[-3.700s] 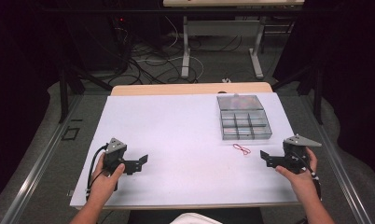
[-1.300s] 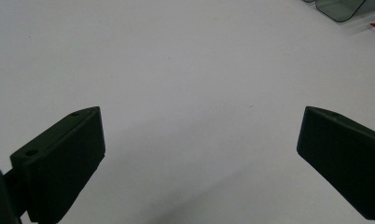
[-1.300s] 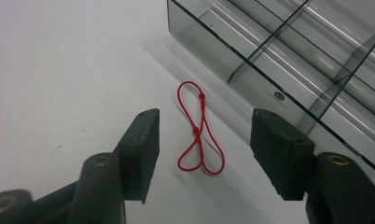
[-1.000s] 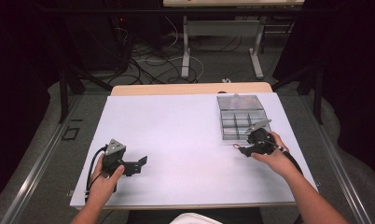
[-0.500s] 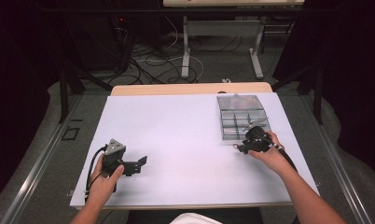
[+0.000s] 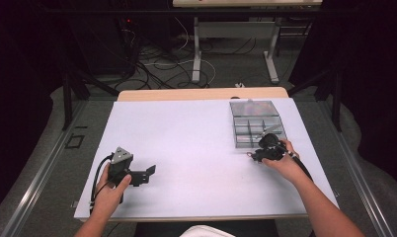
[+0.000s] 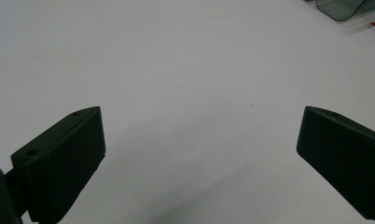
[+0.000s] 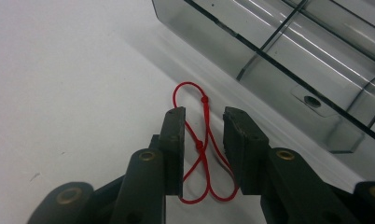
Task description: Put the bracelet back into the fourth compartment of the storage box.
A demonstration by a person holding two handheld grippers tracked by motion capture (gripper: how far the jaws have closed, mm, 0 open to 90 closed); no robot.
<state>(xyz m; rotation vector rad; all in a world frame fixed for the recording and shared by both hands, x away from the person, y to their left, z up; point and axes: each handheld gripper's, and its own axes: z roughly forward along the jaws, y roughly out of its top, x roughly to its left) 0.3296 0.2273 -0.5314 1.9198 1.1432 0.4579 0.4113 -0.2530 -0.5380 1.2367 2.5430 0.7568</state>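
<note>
A red string loop [image 8: 202, 99] with small knots lies on the white table [image 6: 186, 143], just in front of a clear compartment box [image 6: 232, 118]. My right gripper [image 8: 204, 116] points down over it, and the string's crossing strands run between the two jaws. These jaws have just been closing; a narrow gap remains and the pads do not press on the string. In the high view the right gripper [image 6: 256, 155] sits at the box's near left corner. My left gripper [image 6: 149, 173] rests at the front left, its jaws wide apart [image 7: 199, 154] over bare table.
The box's front wall [image 8: 213, 32] stands close beyond the right jaws. Its corner [image 7: 339, 9] lies far off in the left gripper view. Table legs and cables lie on the floor behind the table.
The right hand came from the front right edge to the box's near corner and settled over the red string, and its jaws narrowed around it. The left hand stayed put.
</note>
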